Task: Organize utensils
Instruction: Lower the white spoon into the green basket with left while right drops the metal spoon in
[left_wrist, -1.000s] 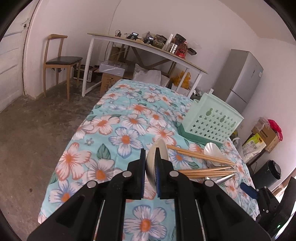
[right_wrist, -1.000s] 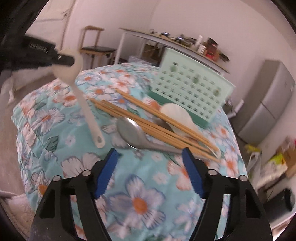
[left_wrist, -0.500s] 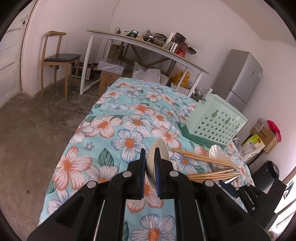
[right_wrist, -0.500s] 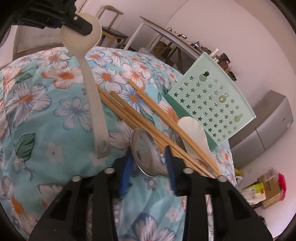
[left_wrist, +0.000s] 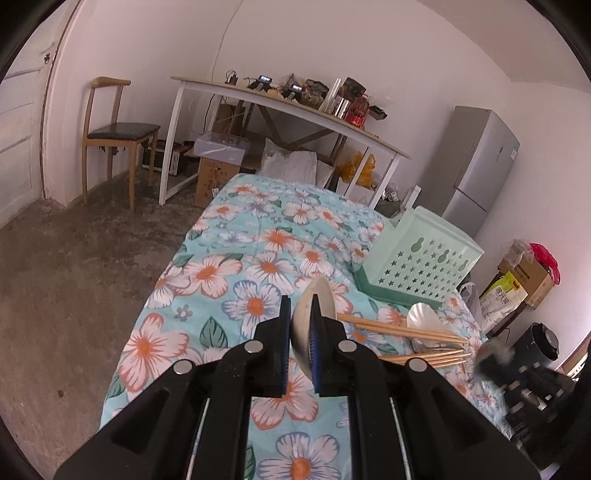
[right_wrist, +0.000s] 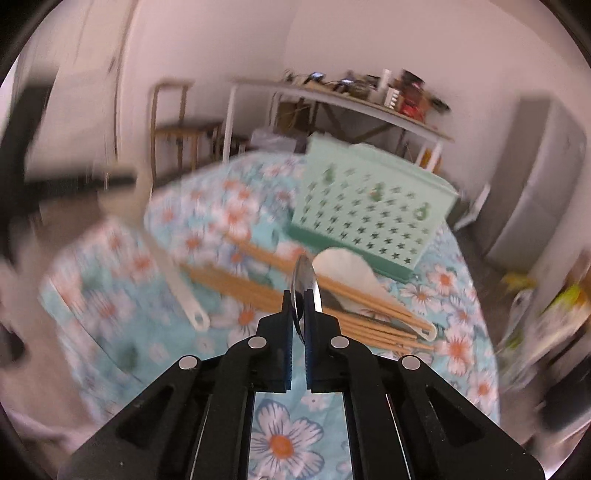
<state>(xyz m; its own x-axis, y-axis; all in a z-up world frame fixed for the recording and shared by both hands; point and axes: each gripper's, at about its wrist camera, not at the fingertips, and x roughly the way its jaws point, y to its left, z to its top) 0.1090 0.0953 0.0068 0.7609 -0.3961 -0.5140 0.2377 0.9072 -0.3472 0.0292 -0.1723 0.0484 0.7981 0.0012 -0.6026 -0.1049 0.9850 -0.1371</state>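
Note:
My left gripper (left_wrist: 300, 306) is shut on the bowl of a cream plastic spoon (left_wrist: 317, 295) and holds it above the floral tablecloth (left_wrist: 236, 273); its handle (right_wrist: 184, 295) hangs down in the right wrist view. My right gripper (right_wrist: 300, 295) is shut on the bowl of a metal spoon (right_wrist: 303, 275), lifted edge-on. Several wooden chopsticks (right_wrist: 369, 306) and a white spoon (right_wrist: 351, 269) lie on the cloth before the mint green basket (right_wrist: 369, 206). The basket also shows in the left wrist view (left_wrist: 424, 258).
A wooden chair (left_wrist: 114, 136) and a long white table (left_wrist: 288, 107) with clutter stand at the back wall. A grey fridge (left_wrist: 476, 166) is at the right. Boxes and bags (left_wrist: 524, 280) sit on the floor beside the bed-like table.
My right gripper closed on the metal spoon and lifted it off the cloth, swinging fast. My left gripper kept the cream spoon and drew back a little.

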